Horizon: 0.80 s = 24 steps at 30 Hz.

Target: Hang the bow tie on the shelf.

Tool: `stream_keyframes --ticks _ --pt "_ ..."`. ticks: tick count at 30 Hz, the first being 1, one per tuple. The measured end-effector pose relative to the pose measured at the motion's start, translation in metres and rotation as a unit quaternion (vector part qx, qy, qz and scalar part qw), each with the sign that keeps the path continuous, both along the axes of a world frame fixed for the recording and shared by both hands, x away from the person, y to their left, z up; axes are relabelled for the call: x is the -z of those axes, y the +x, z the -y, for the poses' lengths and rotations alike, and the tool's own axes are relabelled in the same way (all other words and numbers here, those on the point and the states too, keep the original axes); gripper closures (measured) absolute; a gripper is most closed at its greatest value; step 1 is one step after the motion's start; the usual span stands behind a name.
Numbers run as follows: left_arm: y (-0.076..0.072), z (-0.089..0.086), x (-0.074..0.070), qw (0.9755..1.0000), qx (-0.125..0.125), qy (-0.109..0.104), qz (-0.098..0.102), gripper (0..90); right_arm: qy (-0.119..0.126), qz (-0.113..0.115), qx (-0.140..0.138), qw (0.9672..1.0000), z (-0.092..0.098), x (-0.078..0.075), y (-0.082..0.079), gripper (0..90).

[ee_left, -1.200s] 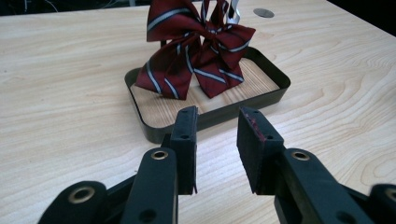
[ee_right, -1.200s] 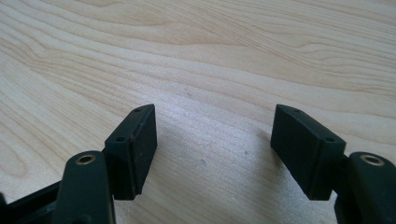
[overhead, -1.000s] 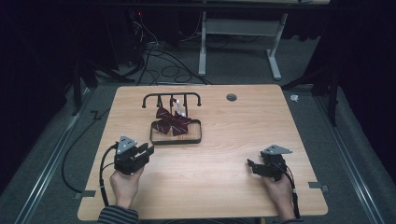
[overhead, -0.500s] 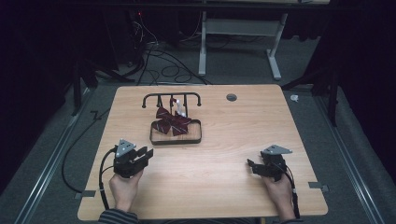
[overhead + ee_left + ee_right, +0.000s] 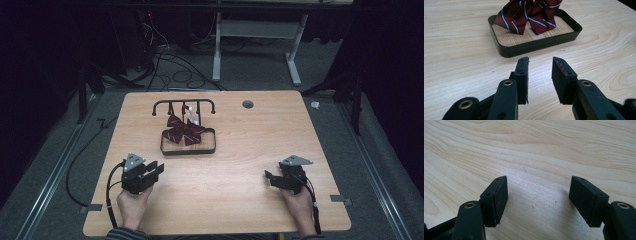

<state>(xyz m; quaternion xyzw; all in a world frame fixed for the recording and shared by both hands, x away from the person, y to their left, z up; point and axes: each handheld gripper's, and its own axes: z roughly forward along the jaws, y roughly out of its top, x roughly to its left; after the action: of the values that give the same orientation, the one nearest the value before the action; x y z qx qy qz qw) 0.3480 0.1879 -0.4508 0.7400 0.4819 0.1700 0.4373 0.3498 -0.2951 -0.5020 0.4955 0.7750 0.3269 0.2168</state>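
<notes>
A dark red bow tie with pale stripes (image 5: 183, 131) (image 5: 529, 15) lies in a shallow black tray with a wooden bottom (image 5: 205, 149) (image 5: 541, 45) on the far middle of the table. My left gripper (image 5: 156, 169) (image 5: 540, 62) rests low on the near left of the table and points at the tray, a short way from its rim. Its jaws stand partly apart with nothing between them. My right gripper (image 5: 268, 177) (image 5: 539, 181) sits at the near right, pointing left over bare wood, its jaws wide apart and empty.
A black wire rack (image 5: 183, 103) stands just behind the tray, with a small white object (image 5: 192, 116) beside the bow tie. A round cable hole (image 5: 247, 104) lies near the table's far edge. Cables and a desk frame (image 5: 217, 45) are on the floor beyond.
My left gripper has drawn back slightly toward the near edge of the table. The right gripper and the tray have not moved.
</notes>
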Motion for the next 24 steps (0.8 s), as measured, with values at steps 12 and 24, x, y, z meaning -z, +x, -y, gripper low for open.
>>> stream_keyframes --ticks 12,24 --pt "-0.001 -0.003 0.01 0.9999 -0.002 -0.007 -0.011 66.2 0.0 0.0 0.0 1.0 0.0 0.0 0.0 32.9" --pt "-0.004 -0.007 0.025 0.9995 -0.007 -0.01 -0.03 65.4 0.0 0.0 0.0 1.0 0.0 0.0 0.0 32.9"
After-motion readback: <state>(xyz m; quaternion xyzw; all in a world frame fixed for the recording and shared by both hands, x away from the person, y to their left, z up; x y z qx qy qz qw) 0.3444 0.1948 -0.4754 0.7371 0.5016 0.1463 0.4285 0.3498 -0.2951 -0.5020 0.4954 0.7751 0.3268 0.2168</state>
